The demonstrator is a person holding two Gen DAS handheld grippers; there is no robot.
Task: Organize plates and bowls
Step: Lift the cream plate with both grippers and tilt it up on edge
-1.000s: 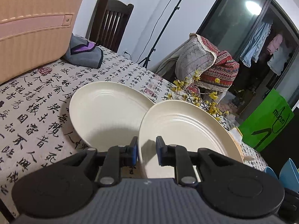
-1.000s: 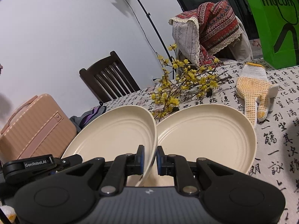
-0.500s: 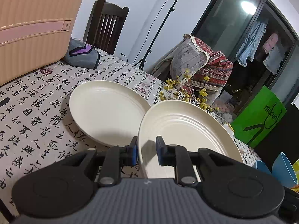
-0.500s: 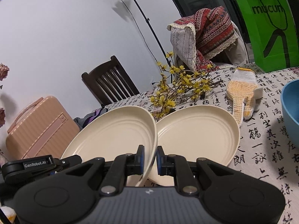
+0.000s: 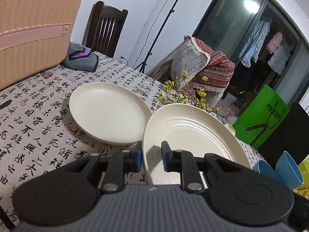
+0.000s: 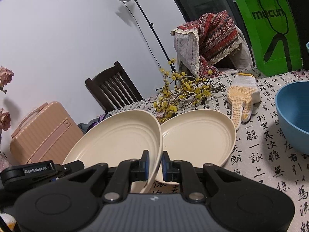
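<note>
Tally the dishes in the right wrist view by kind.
Plates: 2, the held round cream plate and the lying round cream plate
Bowls: 1, the blue round bowl
Total: 3

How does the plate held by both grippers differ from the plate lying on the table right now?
The held plate is tilted and lifted, clamped at its rim by the left gripper and the right gripper; the table plate lies flat on the tablecloth, touched by neither gripper. The held plate shows raised concentric rings; the table plate looks smoother. Both are round, cream and empty, and look similar in size.
</note>
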